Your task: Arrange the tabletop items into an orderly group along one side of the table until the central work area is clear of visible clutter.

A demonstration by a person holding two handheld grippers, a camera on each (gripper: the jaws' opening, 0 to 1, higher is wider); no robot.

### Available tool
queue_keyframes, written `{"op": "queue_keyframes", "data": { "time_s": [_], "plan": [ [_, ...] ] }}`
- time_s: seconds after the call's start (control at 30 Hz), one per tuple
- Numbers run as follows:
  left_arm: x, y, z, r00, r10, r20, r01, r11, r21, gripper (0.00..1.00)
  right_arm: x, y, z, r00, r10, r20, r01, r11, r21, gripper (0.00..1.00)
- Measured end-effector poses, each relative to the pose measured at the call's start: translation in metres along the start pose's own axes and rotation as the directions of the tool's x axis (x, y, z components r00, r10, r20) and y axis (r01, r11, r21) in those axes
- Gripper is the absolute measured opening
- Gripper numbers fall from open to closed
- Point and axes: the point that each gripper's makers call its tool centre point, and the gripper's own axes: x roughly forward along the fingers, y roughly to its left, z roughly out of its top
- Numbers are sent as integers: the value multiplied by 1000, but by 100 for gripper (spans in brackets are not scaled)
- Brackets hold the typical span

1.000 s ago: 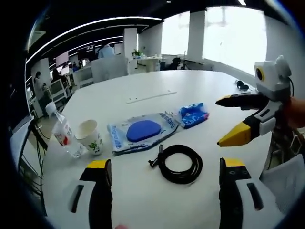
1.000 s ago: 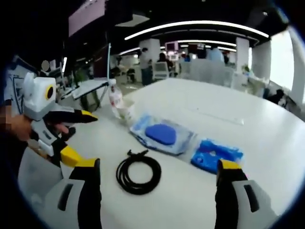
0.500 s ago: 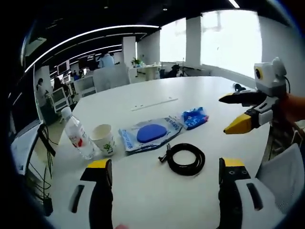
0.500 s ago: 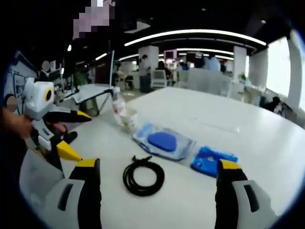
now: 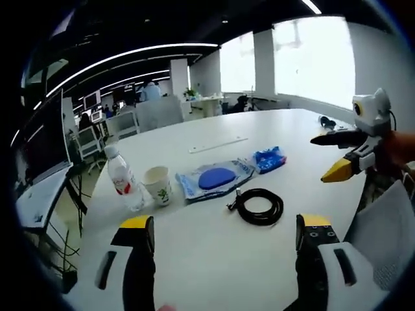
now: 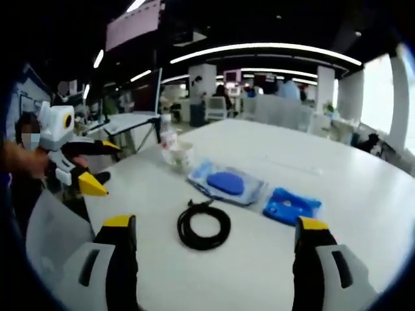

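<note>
five items lie in a loose band across the middle of the white worktop (image 5: 214,253). from one end: a bottle (image 5: 123,178) upright, a paper cup (image 5: 157,185) just beside it, a clear pouch (image 5: 215,179) with a blue pad inside, a small blue packet (image 5: 269,157) at the pouch's far corner, and a black coiled cable (image 5: 260,207) nearer the holder, apart from the pouch. a thin pale strip (image 5: 218,144) lies farther back.

left tongs (image 5: 220,233): spread wide, nothing between them, held above the near worktop short of the cable. right tongs (image 6: 214,236): spread wide, empty, facing the same band with the cable ahead. each pair also appears at the edge of the other view, parted and clear of the items.

judgement: no item is gripped; the step in hand is the approach to a first pick. the cable is nearest to both. advice: take it across a bundle of loops, not one strand, so the coil holds its shape, and set it by the bottle and cup. the pouch and packet are flat and slick; pinch an edge low and slide them.
</note>
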Motion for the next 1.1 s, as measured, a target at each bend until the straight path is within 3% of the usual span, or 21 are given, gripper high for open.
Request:
{"op": "queue_keyframes", "data": {
  "time_s": [0.47,0.63,0.7,0.8,0.93,0.97,1.03,1.1],
  "plan": [
    [-12,6,-27,999,49,-4,-49,999,10,97,-33,-6,-22,994,-88,68,84,995,53,100],
    [-21,6,-29,998,56,11,-56,996,62,97,-40,-4,-31,991,-105,81,102,994,44,100],
    [-22,9,-32,998,63,15,-63,997,40,98,-41,-4,-34,990,-108,87,104,993,48,100],
    [-23,15,-36,996,80,29,-80,997,-25,99,-39,-1,-23,986,-99,134,94,995,40,100],
    [-26,18,-39,994,105,37,-105,994,-10,99,-38,-4,-25,984,-117,138,109,992,63,100],
    [-26,18,-40,993,106,46,-106,994,-14,99,-36,-5,-31,987,-120,105,114,992,61,100],
    [-26,17,-45,994,101,46,-100,995,-18,98,-35,-3,-31,989,-105,102,99,993,63,100],
    [-26,18,-51,994,111,26,-110,994,-17,98,-36,-5,-31,989,-108,104,101,993,65,100]
  ]
}}
